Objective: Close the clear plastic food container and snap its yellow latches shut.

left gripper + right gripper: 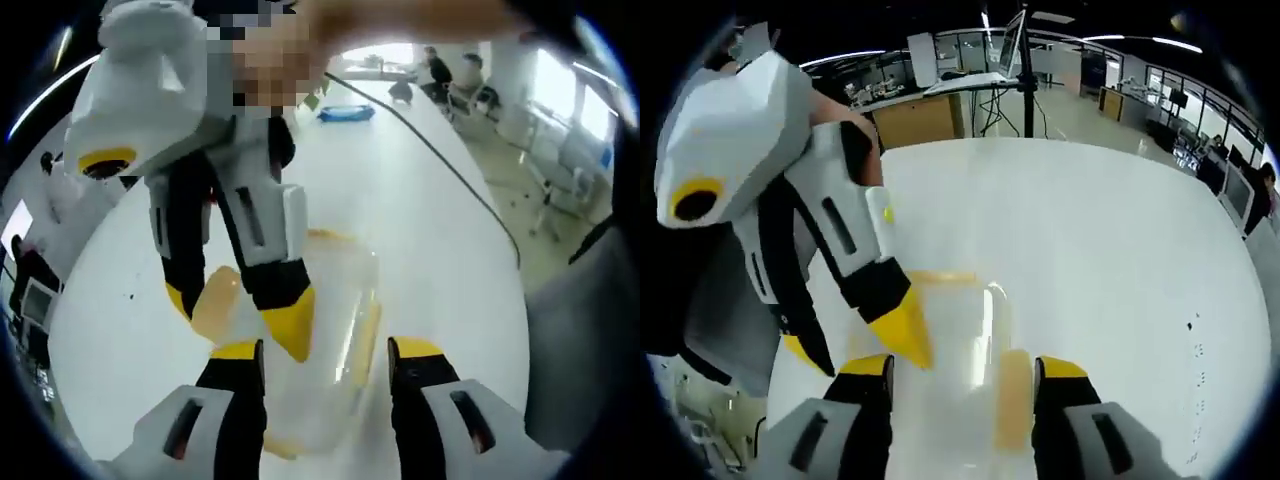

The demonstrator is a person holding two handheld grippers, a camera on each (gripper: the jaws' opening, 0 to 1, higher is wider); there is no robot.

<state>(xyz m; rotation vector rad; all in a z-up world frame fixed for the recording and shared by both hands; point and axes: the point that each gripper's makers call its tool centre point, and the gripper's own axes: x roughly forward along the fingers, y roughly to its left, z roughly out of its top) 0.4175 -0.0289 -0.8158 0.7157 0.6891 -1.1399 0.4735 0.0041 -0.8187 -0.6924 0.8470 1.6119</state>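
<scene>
The clear plastic food container (335, 285) lies on the white table (420, 230), blurred, with yellow latches (366, 335) on its sides. My left gripper (325, 350) stands open, one jaw on each side of the container. My right gripper (235, 318) reaches in from the upper left, open, its yellow fingertips (292, 335) at the container's left end beside another latch (220, 295). In the right gripper view the container (955, 320) lies between the open jaws of my right gripper (962, 367), a yellow latch (1012, 395) close to the right jaw. My left gripper (855, 350) leans in from the left.
A black cable (450, 160) runs along the table toward its far end, where a blue object (347, 113) lies and people (440, 70) sit. Chairs (560, 175) stand off the table's right side. Desks and a monitor stand (1018, 60) are beyond the table.
</scene>
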